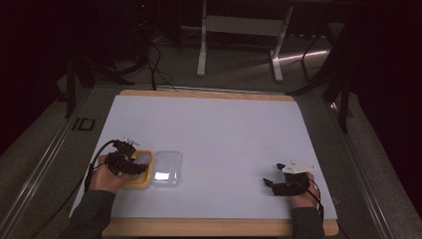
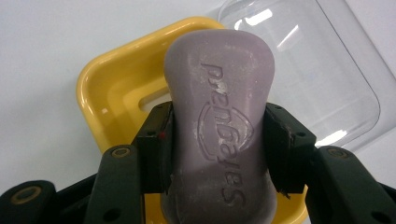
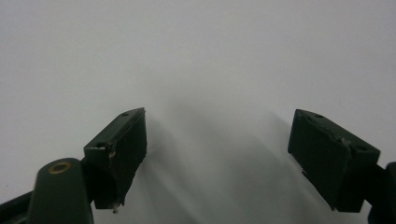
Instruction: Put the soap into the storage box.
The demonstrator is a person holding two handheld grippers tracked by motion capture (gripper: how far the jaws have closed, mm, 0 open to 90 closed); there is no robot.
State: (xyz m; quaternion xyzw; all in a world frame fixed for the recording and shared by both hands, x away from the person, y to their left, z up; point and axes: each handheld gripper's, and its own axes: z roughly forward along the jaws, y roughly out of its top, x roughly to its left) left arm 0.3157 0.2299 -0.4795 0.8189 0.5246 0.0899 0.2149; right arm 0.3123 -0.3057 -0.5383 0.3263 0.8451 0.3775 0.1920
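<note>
— Where was the soap bar relative to the left gripper?

— Clamped between its jaws, which pressed the bar's two long sides. The purple bar sat over the yellow soap dish, near the worktop's front-left corner.

— And the clear lid?

— Lying on the white sheet, touching the dish's right side.

— Did the views differ?

— The left gripper view showed embossed lettering on the bar and a slot in the dish floor; from the high view the bar was only a pale patch under the gripper. The high view showed both hands holding the grippers, near the front edge.

— The right gripper?

— Jaws wide apart, nothing between them, over bare white sheet toward the front-right corner.

— The room?

— Dim. The sheet covered a wooden worktop; beyond lay grey floor, cables and a table's white legs.
</note>
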